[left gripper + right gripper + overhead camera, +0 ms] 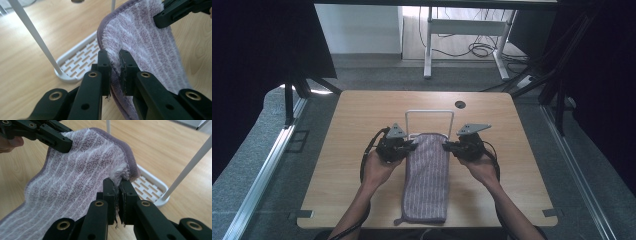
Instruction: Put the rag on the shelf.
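A purple towel with white stripes (427,175) lies lengthwise on the wooden table, its far end lifted off the surface. My left gripper (412,145) is shut on the towel's far left edge (115,65). On the opposite side, my right gripper (446,146) is shut on the far right edge (118,185). Each gripper view also shows the other gripper pinching the towel (147,32) (75,177) farther off. Just behind the raised end stands a white wire towel rack (429,114) with a slotted white base (75,63) (150,186).
The towel's near end (424,212) reaches the table's front edge. A round cable hole (460,104) sits at the back of the table. Behind the table are a white desk frame (464,30) and cables on the floor.
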Action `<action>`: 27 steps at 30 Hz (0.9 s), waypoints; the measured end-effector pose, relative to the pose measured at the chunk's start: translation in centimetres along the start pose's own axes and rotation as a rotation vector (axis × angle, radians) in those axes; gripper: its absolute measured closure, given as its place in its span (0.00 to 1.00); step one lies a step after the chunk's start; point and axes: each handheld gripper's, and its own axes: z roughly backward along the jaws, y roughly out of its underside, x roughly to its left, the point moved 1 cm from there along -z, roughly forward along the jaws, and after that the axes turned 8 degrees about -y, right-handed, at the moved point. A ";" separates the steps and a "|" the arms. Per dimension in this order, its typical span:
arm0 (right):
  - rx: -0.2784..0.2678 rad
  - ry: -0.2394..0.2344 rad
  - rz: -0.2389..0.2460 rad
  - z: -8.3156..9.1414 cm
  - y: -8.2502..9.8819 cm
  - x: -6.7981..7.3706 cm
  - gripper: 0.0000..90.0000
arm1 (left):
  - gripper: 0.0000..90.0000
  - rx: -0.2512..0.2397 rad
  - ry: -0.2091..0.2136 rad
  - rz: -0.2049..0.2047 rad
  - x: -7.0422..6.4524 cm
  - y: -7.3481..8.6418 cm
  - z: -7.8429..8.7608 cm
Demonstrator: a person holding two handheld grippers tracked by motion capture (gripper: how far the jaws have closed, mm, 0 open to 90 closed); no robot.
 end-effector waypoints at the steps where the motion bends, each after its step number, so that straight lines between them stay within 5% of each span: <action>1: -0.005 -0.001 0.004 0.2 -0.3 0.0 0.94 | 0.90 -0.007 -0.002 -0.002 -0.1 -0.3 0.2; 27: -0.117 0.022 0.071 5.2 -6.8 0.2 0.94 | 0.89 -0.163 -0.088 -0.087 0.5 -6.7 4.5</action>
